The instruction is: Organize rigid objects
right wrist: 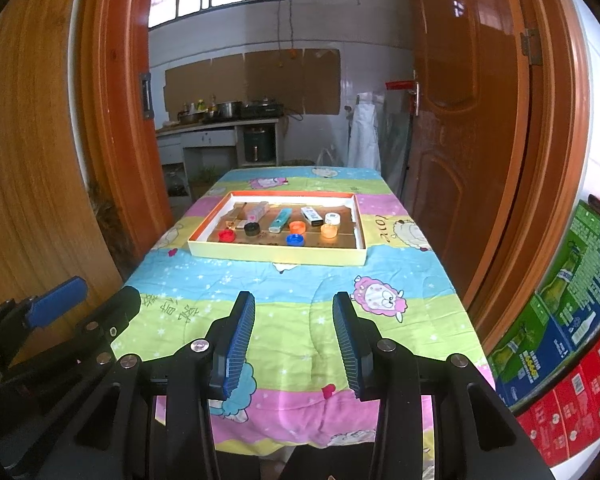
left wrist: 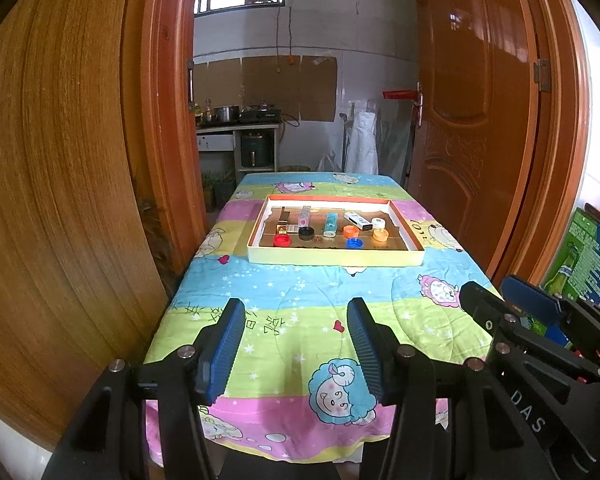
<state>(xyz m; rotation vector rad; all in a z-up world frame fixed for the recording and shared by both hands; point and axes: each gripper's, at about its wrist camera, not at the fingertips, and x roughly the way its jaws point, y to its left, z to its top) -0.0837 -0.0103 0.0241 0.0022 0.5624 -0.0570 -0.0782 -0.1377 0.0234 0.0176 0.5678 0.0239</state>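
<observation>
Over the near end of the table (left wrist: 292,292), both grippers hang above the cartoon-printed cloth with nothing between their blue ribbed pads. The left gripper (left wrist: 296,344) stands with its fingers spread wide, and touches nothing that can be seen; the right gripper (right wrist: 294,340) is likewise parted, a little less broadly, and is just as empty. Each shows at the edge of the other's view, the right one at the lower right of the left camera and the left one at the lower left of the right camera, though only partly, cut off by the frame. Well beyond them, toward the far end of the table, sits a shallow cardboard tray (left wrist: 334,258) with an orange inner rim, and the small rigid things lie inside it: a red cap (left wrist: 281,240), a black cap (left wrist: 307,233), a blue cap (left wrist: 354,243), two orange caps (left wrist: 351,231), a teal oblong item (left wrist: 330,225), a pinkish clear box (left wrist: 304,218), a white box (left wrist: 358,220) and a small white jar (left wrist: 378,223). At the tray's left end lies a small brownish item whose nature cannot be made out. Labels on the boxes are too small to read. Stacked cartons (right wrist: 572,300) at the right are cropped by the lens edge.
</observation>
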